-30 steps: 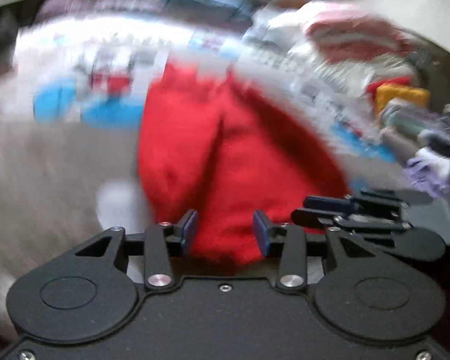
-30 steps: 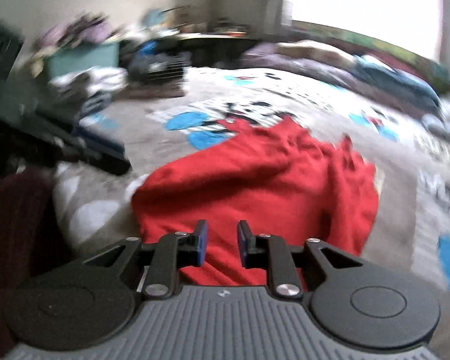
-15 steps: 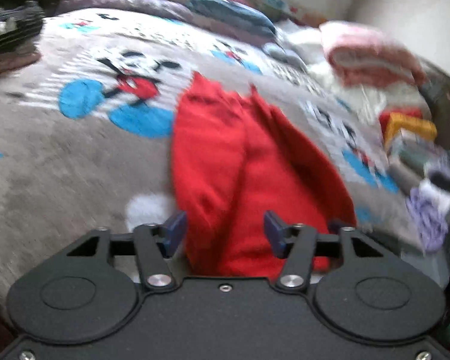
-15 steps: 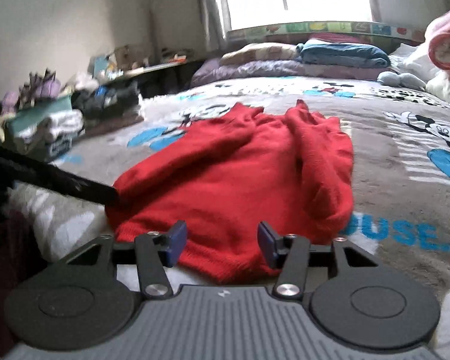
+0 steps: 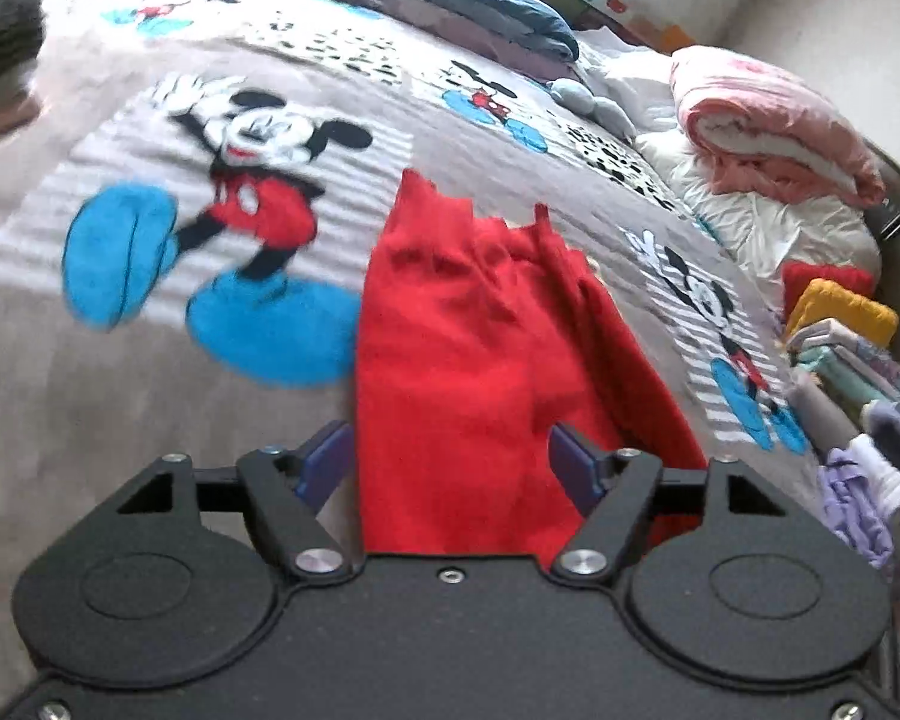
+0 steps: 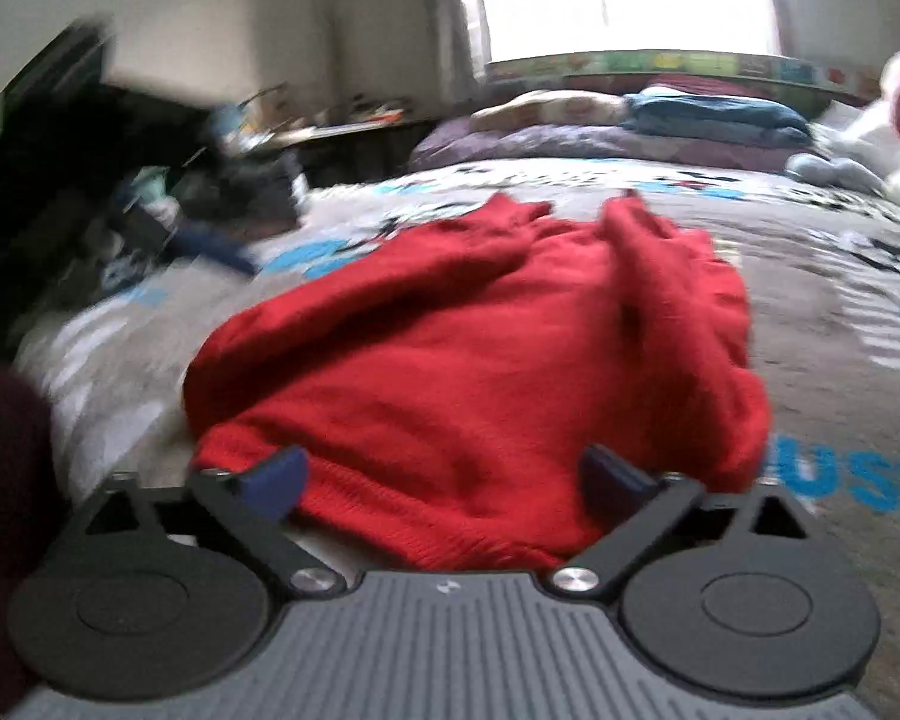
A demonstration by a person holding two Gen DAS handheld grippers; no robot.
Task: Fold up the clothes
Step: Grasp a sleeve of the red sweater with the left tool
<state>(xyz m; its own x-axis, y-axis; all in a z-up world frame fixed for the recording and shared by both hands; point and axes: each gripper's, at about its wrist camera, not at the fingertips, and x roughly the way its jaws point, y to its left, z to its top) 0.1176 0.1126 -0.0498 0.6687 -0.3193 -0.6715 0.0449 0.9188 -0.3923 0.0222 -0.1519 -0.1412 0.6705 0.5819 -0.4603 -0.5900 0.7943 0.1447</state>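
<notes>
Currently: red knit sweater (image 6: 474,372) lies rumpled on the cartoon-print bedspread (image 5: 150,408), hem nearest both tools.
Left gripper (image 5: 450,468) and right gripper (image 6: 444,480) both spread wide, gripping nothing, hem edge between their fingers. Judged soft, light and floppy with a grippy, stretchy knit; best pinched at the ribbed hem corners or the shoulders, since bunched sleeve folds may drag.
</notes>
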